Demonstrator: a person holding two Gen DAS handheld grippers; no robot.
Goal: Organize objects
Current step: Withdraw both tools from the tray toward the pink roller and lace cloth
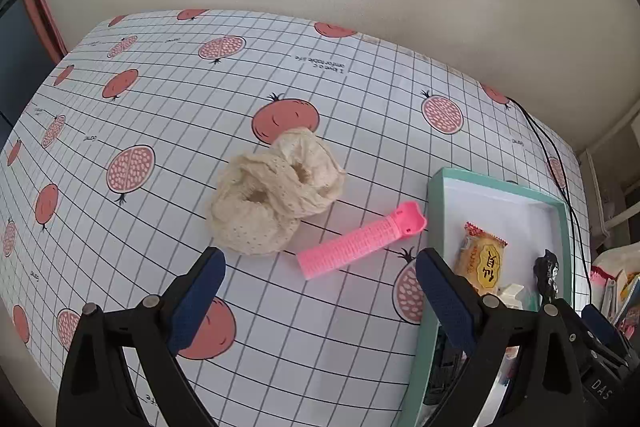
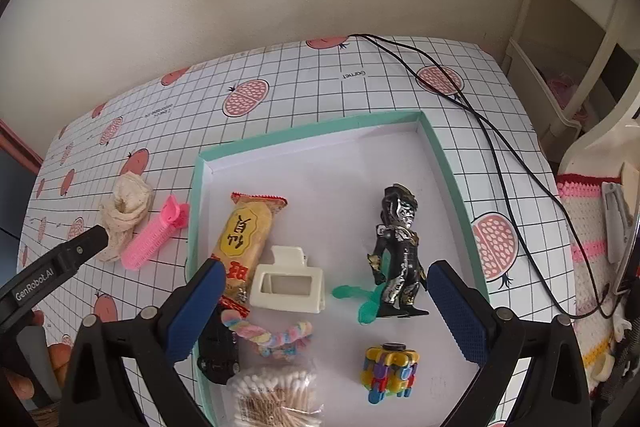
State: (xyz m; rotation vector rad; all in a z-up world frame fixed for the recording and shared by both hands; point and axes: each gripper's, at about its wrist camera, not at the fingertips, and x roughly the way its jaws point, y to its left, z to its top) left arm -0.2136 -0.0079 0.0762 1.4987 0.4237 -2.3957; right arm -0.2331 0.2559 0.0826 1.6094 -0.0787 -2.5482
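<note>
Left wrist view: left gripper (image 1: 320,291), jaws wide and empty, faces the pink hair roller (image 1: 360,241), whose long axis runs near-left to far-right toward the tray (image 1: 434,211), nearer this gripper than the right.

left hand-held gripper (image 1: 320,267) | black frame | navy textured pads | silver screws | "GenRobot.AI" lettering

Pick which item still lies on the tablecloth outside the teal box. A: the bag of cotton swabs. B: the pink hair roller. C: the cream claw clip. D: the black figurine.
B: the pink hair roller lies on the tablecloth beside the cream scrunchie, left of the teal box; the other three sit inside the box.
</note>
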